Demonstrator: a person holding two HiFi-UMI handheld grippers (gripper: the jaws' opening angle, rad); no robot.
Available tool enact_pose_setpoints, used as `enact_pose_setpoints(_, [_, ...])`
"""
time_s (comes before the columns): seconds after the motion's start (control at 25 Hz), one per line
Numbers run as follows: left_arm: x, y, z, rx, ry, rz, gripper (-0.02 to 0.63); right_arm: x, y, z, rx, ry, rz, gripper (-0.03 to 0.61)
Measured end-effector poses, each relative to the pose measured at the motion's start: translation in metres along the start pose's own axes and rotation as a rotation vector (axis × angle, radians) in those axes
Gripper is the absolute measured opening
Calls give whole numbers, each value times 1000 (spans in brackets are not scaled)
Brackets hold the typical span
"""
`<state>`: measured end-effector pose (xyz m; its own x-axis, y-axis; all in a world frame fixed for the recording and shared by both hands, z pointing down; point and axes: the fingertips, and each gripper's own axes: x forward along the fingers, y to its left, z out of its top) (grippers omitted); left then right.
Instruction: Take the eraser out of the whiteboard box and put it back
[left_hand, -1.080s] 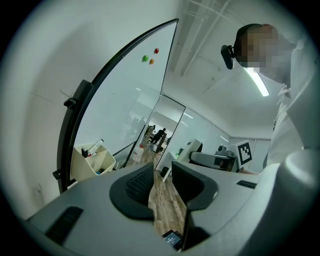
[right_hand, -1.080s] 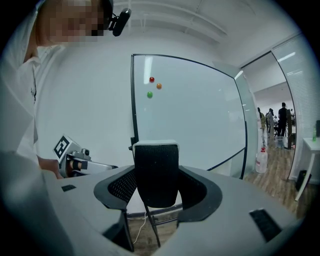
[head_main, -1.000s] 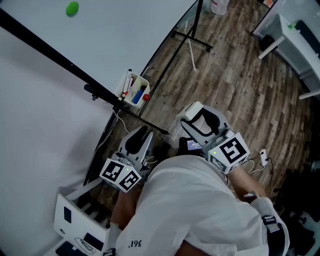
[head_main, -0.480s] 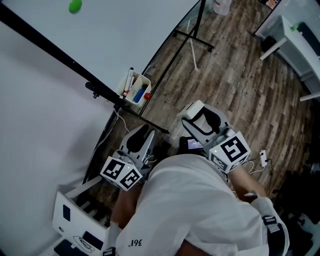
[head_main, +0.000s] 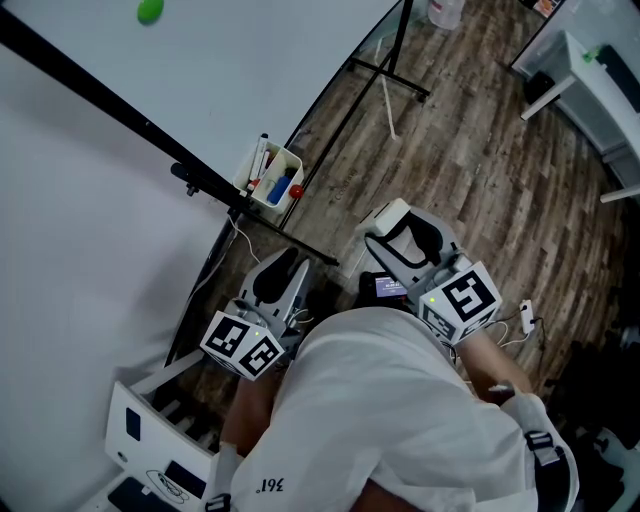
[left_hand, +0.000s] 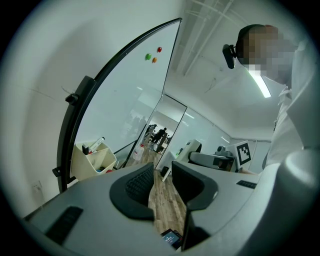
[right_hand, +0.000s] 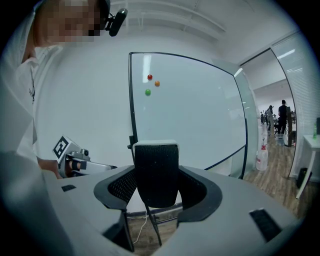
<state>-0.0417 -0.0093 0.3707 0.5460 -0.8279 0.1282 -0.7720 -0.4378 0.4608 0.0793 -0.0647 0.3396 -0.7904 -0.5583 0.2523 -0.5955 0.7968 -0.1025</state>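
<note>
The whiteboard box (head_main: 272, 181) is a cream tray hanging on the whiteboard's black frame, with markers and red and blue items in it; it also shows in the left gripper view (left_hand: 94, 160). My right gripper (right_hand: 156, 186) is shut on the eraser (right_hand: 156, 170), a black felt block with a white back, held upright between the jaws. In the head view the right gripper (head_main: 402, 240) hovers over the floor, to the right of and below the box. My left gripper (left_hand: 162, 176) (head_main: 277, 281) stands open with nothing between its jaws, below the box.
The whiteboard (head_main: 220, 70) stands on a black stand (head_main: 385, 70) over wood flooring. A white desk (head_main: 600, 75) is at the top right and a bottle (head_main: 440, 12) near the stand. A white case (head_main: 140, 440) lies lower left. Coloured magnets (right_hand: 150, 85) stick to the board.
</note>
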Motion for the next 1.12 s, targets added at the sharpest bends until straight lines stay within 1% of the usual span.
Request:
enact_pose_setpoints(0.28, [1,5,3,-2,-2,2,118,5,-1,1,-6,4,1,264])
enact_pose_setpoints(0.64, [-2,27,19,16,-30,50,118,19,-7,13,-36,-6,6,264])
enact_pose_setpoints(1.12, [-1,56,48,60,-87,95,118,55,-5,40,-106,-41,56,264])
